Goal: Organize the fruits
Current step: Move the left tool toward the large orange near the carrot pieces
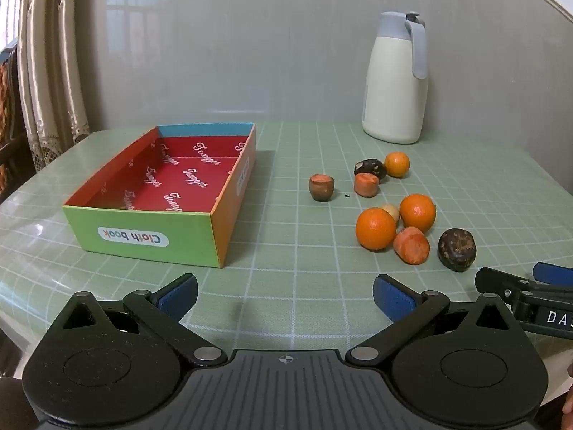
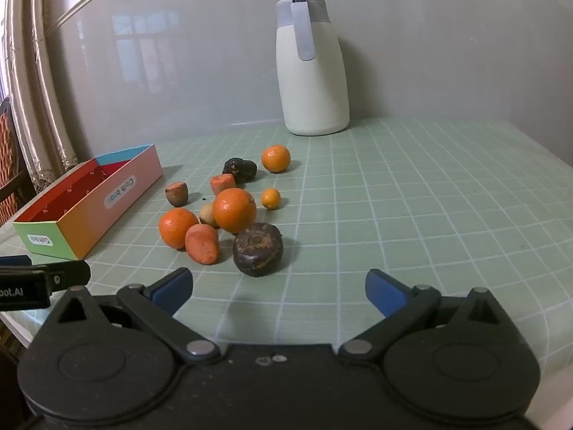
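Note:
A colourful open cardboard box [image 1: 150, 236] with a red inside stands empty on the left; it also shows in the right wrist view [image 2: 89, 215]. Several fruits lie loose to its right: oranges [image 1: 375, 228] [image 2: 234, 210], orange carrot-like chunks [image 1: 412, 245] [image 2: 202, 243], dark brown fruits [image 1: 456, 249] [image 2: 258, 249], a small pale one [image 2: 207, 215] and a brown-skinned chunk [image 1: 321, 187]. My left gripper [image 1: 285, 295] is open and empty, in front of the box and fruits. My right gripper [image 2: 278, 290] is open and empty, just short of the near dark fruit.
A white jug with a grey lid [image 1: 395, 79] [image 2: 311, 68] stands at the back against the wall. The table [image 1: 304, 279] has a green checked cloth. Curtains and a chair are at the left edge. The right gripper's tip [image 1: 530, 294] shows at the left view's right edge.

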The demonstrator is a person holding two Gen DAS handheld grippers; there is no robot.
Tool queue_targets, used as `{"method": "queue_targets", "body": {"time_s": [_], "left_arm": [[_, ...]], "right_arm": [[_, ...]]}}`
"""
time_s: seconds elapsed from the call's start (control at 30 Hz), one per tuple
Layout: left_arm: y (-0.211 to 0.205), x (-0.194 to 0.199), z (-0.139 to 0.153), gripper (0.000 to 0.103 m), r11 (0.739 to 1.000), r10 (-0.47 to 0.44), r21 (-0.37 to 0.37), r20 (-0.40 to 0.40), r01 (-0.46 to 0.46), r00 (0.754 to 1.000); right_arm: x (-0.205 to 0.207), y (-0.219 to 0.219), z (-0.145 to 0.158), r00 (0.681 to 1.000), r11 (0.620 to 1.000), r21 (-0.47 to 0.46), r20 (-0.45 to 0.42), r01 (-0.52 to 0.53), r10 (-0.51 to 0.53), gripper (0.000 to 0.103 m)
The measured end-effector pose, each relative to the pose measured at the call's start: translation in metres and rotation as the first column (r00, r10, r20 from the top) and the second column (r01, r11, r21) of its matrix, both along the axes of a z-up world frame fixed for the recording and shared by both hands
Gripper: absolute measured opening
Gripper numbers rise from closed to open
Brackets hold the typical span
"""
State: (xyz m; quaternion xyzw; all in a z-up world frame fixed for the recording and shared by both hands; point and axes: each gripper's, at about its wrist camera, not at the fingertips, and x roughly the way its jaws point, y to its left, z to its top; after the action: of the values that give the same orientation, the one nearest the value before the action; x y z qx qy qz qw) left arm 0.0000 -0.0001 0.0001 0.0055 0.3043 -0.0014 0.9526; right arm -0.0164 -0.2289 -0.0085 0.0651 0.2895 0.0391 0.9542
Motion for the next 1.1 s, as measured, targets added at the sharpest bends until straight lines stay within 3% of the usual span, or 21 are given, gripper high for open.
{"method": "queue_targets", "body": {"time_s": [1.1], "left_arm": [[0.0023, -0.0008, 0.0068, 0.103, 1.000, -0.015, -0.005, 0.022, 0.015, 1.000]], "right_arm": [[0.0010, -0.0038, 0.0002, 1.000, 1.000, 0.026, -0.003, 0.015, -0.015, 0.103]]}}
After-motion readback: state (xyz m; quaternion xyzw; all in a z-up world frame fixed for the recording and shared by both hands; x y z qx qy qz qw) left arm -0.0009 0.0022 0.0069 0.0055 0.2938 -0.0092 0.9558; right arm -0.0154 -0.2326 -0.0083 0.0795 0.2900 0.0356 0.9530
